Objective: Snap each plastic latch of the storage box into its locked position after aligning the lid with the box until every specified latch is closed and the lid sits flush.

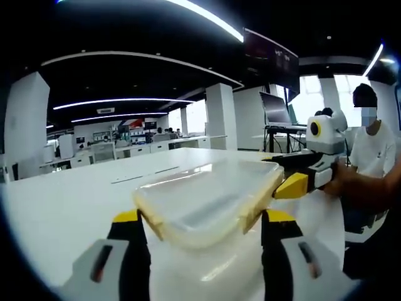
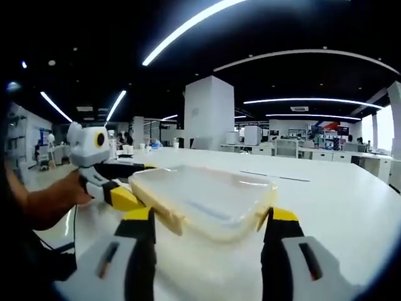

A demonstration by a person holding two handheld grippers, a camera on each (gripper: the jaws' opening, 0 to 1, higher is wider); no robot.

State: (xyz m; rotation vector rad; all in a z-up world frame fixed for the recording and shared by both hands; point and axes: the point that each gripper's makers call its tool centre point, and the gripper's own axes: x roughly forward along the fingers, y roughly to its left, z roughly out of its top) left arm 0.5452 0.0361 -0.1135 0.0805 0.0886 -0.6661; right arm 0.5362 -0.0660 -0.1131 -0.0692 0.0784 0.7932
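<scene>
Storage box: the clear storage box (image 1: 210, 199) is sitting on the white tabletop (image 1: 69, 200), its lid (image 2: 203, 194) lying on top, pale yellowish latches along the edges.
Left gripper: the left gripper (image 1: 205, 227) is hovering at one end of the box, its yellow-tipped fingers (image 1: 128, 219) spreading wide on either side of the near end.
Right gripper: the right gripper (image 2: 210, 221) is facing the opposite end, its fingers (image 2: 282, 216) also standing wide, straddling the box's end; whether they are touching it, I cannot tell.
Hand: a hand (image 2: 53, 204) is gripping the left gripper's handle.
Background: a person (image 1: 369, 147) in a white shirt is sitting at the far right.
</scene>
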